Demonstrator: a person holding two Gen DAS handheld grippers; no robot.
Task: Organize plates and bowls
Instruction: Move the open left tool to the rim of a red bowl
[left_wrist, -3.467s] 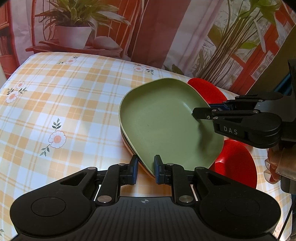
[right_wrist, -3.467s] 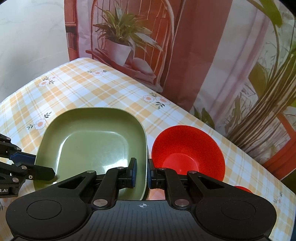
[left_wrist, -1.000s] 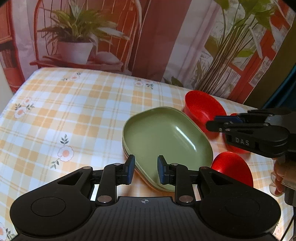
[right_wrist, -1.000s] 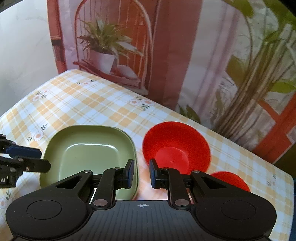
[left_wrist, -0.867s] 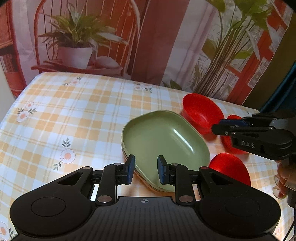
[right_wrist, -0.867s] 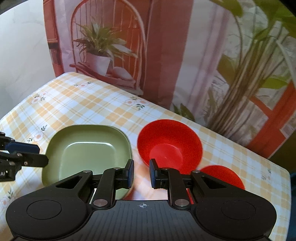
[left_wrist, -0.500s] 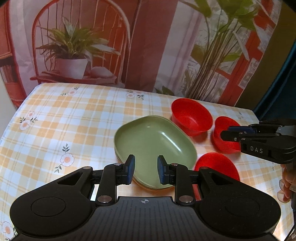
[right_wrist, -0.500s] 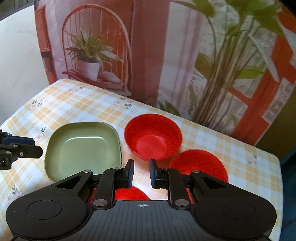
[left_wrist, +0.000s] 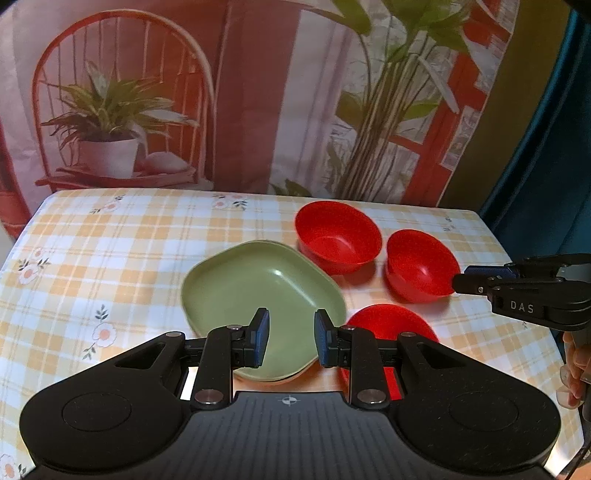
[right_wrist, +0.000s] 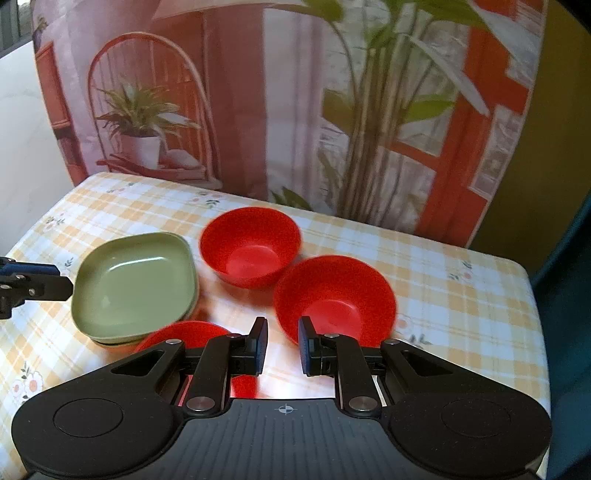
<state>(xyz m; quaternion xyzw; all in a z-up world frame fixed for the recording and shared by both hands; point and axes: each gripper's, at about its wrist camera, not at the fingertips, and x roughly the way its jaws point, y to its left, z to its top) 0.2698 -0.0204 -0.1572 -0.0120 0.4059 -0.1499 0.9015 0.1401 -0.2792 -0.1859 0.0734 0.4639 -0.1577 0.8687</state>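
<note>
A stack of squarish plates with a green plate (left_wrist: 255, 291) (right_wrist: 135, 284) on top lies mid-table. Three red bowls stand to its right: a far bowl (left_wrist: 338, 236) (right_wrist: 251, 245), a middle bowl (left_wrist: 419, 271) (right_wrist: 334, 299) and a near bowl (left_wrist: 388, 326) (right_wrist: 184, 332), which is partly hidden behind the fingers. My left gripper (left_wrist: 290, 338) (right_wrist: 64, 280) hovers above the plates' near edge, open a little and empty. My right gripper (right_wrist: 282, 345) (left_wrist: 461, 277) hangs over the cloth between the near and middle bowls, also slightly open and empty.
The table carries a yellow checked cloth (left_wrist: 110, 243) with flower prints. A printed backdrop (left_wrist: 258, 92) with a chair and plants hangs behind the far edge. A person's hand (left_wrist: 570, 365) holds the right gripper. The table's right edge (right_wrist: 532, 295) is close to the bowls.
Both grippers have drawn back and up from the plate stack. The right one swung rightward, so the three red bowls now show in both views. Neither jaw gap changed.
</note>
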